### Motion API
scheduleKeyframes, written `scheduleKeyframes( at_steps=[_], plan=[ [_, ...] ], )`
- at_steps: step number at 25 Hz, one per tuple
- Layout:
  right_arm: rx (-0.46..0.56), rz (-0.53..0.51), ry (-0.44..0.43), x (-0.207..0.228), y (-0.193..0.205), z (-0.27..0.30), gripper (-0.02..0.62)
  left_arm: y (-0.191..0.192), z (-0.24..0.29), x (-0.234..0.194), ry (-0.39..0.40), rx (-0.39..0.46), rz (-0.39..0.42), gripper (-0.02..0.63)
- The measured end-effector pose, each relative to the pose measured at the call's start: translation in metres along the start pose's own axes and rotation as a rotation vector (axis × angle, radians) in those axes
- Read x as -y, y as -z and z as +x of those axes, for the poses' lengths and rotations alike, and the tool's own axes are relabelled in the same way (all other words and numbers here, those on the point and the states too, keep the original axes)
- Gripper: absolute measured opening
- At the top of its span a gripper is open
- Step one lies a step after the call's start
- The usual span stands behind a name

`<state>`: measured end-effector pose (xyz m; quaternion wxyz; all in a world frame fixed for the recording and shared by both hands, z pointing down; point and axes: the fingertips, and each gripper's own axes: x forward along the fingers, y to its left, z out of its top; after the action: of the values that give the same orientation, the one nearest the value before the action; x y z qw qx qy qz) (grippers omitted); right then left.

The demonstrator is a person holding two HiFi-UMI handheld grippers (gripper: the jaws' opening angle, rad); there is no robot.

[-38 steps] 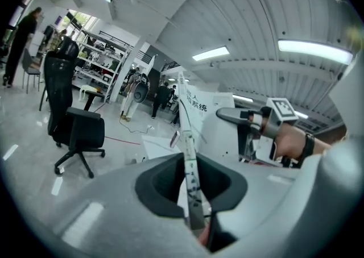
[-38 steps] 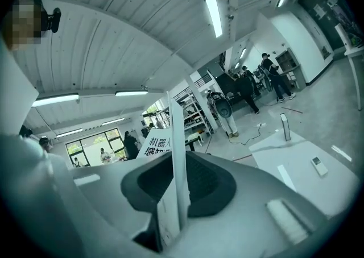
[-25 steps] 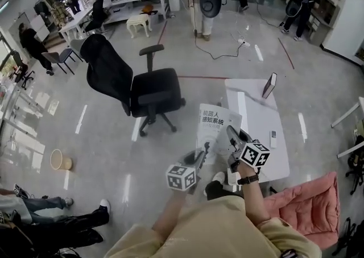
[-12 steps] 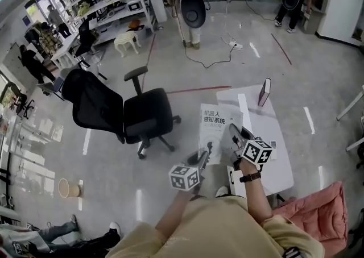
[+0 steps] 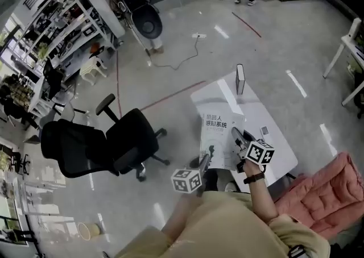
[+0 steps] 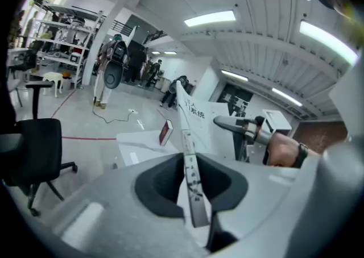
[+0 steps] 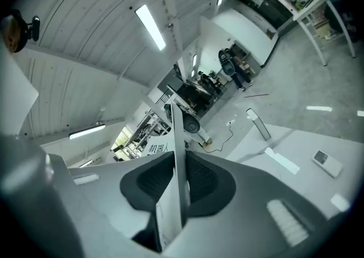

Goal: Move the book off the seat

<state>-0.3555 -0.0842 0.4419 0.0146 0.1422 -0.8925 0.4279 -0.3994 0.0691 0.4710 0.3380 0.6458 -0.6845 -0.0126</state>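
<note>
A white-covered book [image 5: 219,133] with dark print hangs between my two grippers, over the near left part of a white table [image 5: 267,116]. My left gripper [image 5: 203,163] is shut on the book's near left edge [image 6: 190,166]. My right gripper [image 5: 238,137] is shut on its right edge [image 7: 176,160]. In each gripper view the book stands edge-on between the dark pads. The black office chair [image 5: 128,146] stands on the floor to the left, with nothing on its seat.
On the table stand an upright book-like object [image 5: 240,79] at the far side and a small remote [image 5: 264,131]. A pink padded seat [image 5: 324,194] is at the right. Shelving [image 5: 62,29] and a white stool [image 5: 91,69] are far left. A cable [image 5: 182,58] lies on the floor.
The head view has swung, so the chair now lies farther left and lower. The book, still held by both grippers, sits more fully over the white table.
</note>
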Motion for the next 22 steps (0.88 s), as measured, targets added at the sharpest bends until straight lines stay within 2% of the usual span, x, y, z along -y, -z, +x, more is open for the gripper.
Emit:
scheduleKeyframes(
  at_steps=[6, 10, 14, 22],
  plan=[
    [0.087, 0.078, 0.166, 0.086, -0.03, 0.006, 0.057, -0.008, 0.096, -0.011, 0.14, -0.14, 0.026, 0.054],
    [0.113, 0.106, 0.26, 0.128, -0.046, 0.017, 0.055, -0.02, 0.149, -0.023, 0.199, -0.228, 0.056, 0.052],
    [0.126, 0.189, 0.341, 0.177, -0.05, 0.027, 0.056, -0.02, 0.198, -0.036, 0.231, -0.311, 0.072, 0.052],
    [0.134, 0.331, 0.495, 0.271, -0.026, 0.066, 0.057, 0.006, 0.28, -0.089, 0.254, -0.469, 0.071, 0.057]
  ],
)
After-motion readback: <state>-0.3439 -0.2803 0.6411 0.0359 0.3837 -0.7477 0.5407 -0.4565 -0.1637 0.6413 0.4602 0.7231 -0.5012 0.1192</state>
